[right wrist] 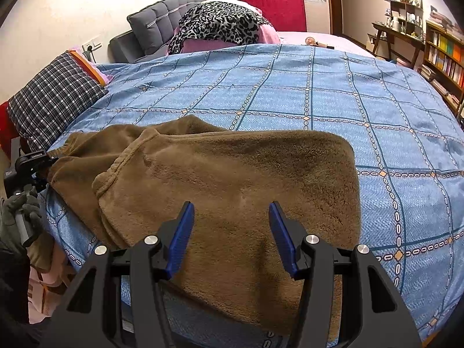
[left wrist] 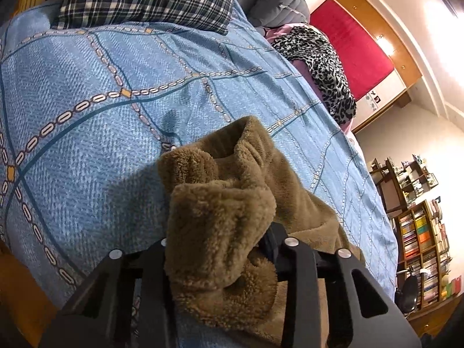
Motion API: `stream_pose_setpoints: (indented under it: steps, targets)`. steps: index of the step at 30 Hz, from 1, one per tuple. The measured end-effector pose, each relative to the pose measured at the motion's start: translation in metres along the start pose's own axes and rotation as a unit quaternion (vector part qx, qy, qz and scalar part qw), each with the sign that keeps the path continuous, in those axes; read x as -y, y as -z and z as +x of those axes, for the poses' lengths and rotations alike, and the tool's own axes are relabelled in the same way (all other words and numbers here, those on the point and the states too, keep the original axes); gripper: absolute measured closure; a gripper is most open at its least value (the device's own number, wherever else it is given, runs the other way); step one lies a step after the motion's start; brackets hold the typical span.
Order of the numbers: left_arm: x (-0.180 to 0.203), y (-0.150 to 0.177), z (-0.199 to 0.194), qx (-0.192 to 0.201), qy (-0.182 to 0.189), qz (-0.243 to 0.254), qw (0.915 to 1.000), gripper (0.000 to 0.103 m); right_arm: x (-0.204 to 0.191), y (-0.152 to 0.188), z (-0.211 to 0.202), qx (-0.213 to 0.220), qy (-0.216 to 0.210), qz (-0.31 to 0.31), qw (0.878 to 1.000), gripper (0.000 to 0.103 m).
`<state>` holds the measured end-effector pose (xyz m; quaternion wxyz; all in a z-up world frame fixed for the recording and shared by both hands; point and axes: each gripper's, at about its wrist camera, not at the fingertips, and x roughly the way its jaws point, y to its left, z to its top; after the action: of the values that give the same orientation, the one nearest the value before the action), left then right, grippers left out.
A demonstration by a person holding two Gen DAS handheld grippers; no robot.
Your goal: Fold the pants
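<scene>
Brown fleece pants [right wrist: 232,168] lie folded over on the blue checked bedspread [right wrist: 377,116], with the waistband end at the left. In the left wrist view a bunch of the pants [left wrist: 220,203] rises between the jaws of my left gripper [left wrist: 223,249], which is shut on the fabric; the fleece hides its pads. The right wrist view shows that left gripper [right wrist: 43,168] at the pants' left edge, held by a gloved hand [right wrist: 23,211]. My right gripper [right wrist: 230,217] hovers over the near part of the pants, its blue pads [right wrist: 182,232] apart with nothing pinched.
A plaid pillow [right wrist: 52,98] lies at the bed's left, by the grey padded headboard [right wrist: 156,23]. A leopard-print cloth [right wrist: 217,23] is heaped on pink bedding at the far side. Bookshelves [right wrist: 443,55] stand at the right wall. The bed edge runs below my grippers.
</scene>
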<state>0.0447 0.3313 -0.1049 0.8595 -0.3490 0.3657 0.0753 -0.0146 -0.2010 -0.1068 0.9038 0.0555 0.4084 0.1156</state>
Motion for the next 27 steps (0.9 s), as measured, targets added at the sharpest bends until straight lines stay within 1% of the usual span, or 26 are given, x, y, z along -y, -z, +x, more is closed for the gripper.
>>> stream_pose_setpoints:
  steps: [7,11,18,21,27]
  targets:
    - [0.023,-0.002,-0.016,0.016,0.019,0.022,0.9994,0.073,0.006,0.001,-0.001,0.002,-0.002,0.013,1.000,0.048]
    - [0.046,-0.001,-0.028,0.030,0.033,0.050,0.9977,0.073,0.009,0.002,-0.003,0.005,-0.003,0.020,1.000,0.048]
    - [0.092,0.003,-0.041,0.033,0.070,0.084,0.9934,0.074,0.013,0.002,-0.006,0.007,-0.009,0.031,0.999,0.048]
    - [0.115,0.011,-0.047,0.032,0.089,0.104,0.9901,0.074,0.016,0.003,-0.006,0.007,-0.012,0.038,0.999,0.048]
    - [0.165,0.031,-0.056,0.022,0.132,0.151,0.9794,0.074,0.021,0.005,-0.008,0.008,-0.017,0.051,0.999,0.048]
